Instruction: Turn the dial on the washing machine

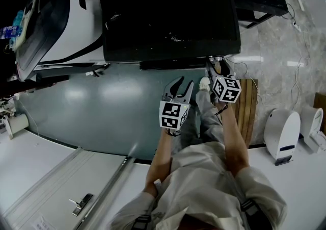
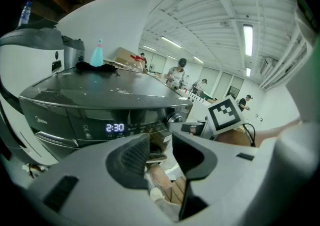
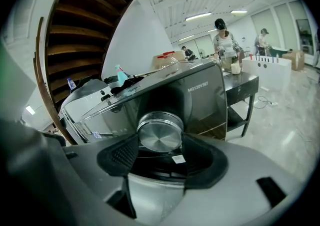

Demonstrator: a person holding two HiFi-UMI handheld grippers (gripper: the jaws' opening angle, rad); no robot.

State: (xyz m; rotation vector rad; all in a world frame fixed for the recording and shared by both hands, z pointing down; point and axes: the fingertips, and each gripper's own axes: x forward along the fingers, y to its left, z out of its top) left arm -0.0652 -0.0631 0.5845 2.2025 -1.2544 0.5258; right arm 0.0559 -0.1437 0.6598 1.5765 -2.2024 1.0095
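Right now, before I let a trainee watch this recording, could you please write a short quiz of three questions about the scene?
1. True or false: the left tool holds something.
2. The display on the washing machine reads: A 2:30, B 1:15, C 0:45.
3. Fill in: the right tool is closed on the silver ____.

Key: 1 false, its jaws stand apart with nothing between them; 2 A; 3 dial.
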